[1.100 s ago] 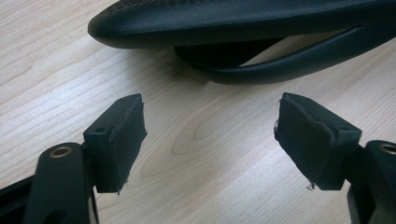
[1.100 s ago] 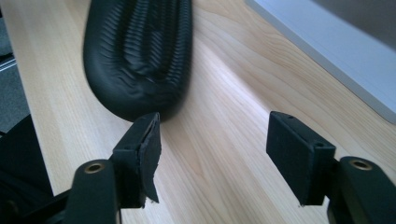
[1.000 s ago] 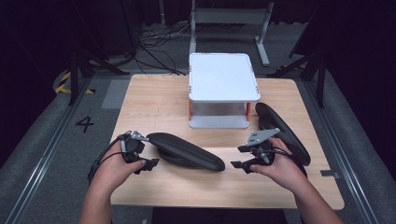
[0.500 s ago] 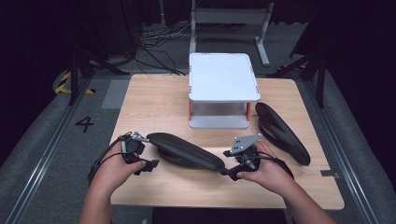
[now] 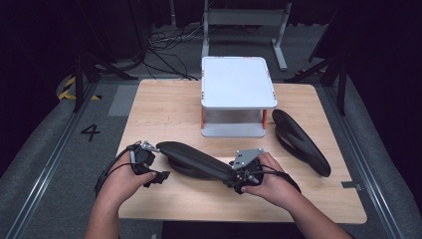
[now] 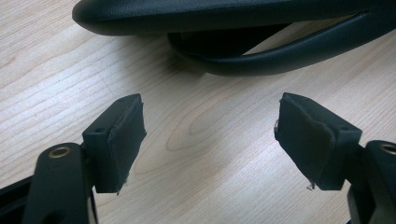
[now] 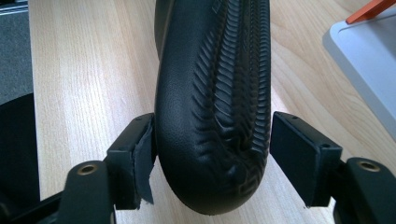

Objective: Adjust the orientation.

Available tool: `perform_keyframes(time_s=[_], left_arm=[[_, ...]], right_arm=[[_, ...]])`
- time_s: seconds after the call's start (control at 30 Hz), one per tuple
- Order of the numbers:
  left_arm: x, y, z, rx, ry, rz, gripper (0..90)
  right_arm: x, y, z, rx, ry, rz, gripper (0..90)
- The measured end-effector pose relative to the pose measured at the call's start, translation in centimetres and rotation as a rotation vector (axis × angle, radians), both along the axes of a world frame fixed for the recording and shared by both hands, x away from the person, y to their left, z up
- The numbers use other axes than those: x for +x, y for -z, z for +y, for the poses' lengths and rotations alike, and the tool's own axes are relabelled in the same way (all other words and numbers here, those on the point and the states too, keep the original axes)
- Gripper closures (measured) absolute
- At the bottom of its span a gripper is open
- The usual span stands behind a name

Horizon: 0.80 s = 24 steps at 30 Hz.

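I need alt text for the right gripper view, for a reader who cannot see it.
The rounded end of a black sandal, ridged sole up, lies between the two black jaws of the right gripper; the left pad touches it, the right pad stands apart. Beneath is a light wooden table.

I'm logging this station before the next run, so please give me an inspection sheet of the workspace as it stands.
Surface: wooden table, flat.
Job's things: black sandal lying near the front edge; second sandal at the right.
Clutter: white two-level stand at the back.
Grippers: left gripper open, short of the sandal; right gripper open, straddling the sandal's end, left pad touching, right pad apart.
Cables: one trails from each gripper; more on the floor behind.
Surroundings: grey floor, marked 4.
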<state>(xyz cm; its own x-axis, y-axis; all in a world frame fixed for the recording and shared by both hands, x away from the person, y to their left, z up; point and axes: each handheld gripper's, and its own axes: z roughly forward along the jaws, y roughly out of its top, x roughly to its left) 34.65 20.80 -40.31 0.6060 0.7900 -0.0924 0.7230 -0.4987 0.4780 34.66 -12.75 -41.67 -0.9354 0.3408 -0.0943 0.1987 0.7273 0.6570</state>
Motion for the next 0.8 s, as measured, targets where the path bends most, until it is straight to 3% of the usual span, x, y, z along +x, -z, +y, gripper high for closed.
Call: perform_keyframes(time_s=[0.13,0.17,0.23,0.47,0.53,0.6,0.7,0.8], left_arm=[[0.0,0.1,0.0,0.004,0.001,0.005,24.5],[0.0,0.1,0.0,0.004,0.001,0.005,24.5],[0.0,0.1,0.0,0.004,0.0,0.005,24.4],[0.0,0.1,0.1,-0.002,-0.002,0.004,24.4],[0.0,0.1,0.1,-0.005,-0.003,0.006,24.4],[0.0,0.0,0.2,0.002,-0.006,0.004,24.4],[0.0,0.0,0.2,-0.002,-0.006,0.004,24.4],[0.0,0.0,0.1,-0.003,0.001,0.004,24.4]], right_arm=[[0.0,0.2,0.2,-0.014,-0.006,-0.001,36.2],[0.0,0.3,0.2,-0.018,-0.009,0.013,41.7],[0.0,0.3,0.3,-0.023,-0.01,0.026,43.1],[-0.3,-0.6,-0.3,-0.07,-0.03,-0.017,61.5],[-0.5,-0.7,-0.4,-0.052,-0.035,0.023,62.3],[-0.9,-0.8,-0.7,-0.069,-0.062,0.021,62.5],[-1.6,-1.2,-1.1,-0.057,-0.084,0.065,62.5],[-2.1,-1.6,-1.7,-0.035,-0.095,0.135,62.4]])
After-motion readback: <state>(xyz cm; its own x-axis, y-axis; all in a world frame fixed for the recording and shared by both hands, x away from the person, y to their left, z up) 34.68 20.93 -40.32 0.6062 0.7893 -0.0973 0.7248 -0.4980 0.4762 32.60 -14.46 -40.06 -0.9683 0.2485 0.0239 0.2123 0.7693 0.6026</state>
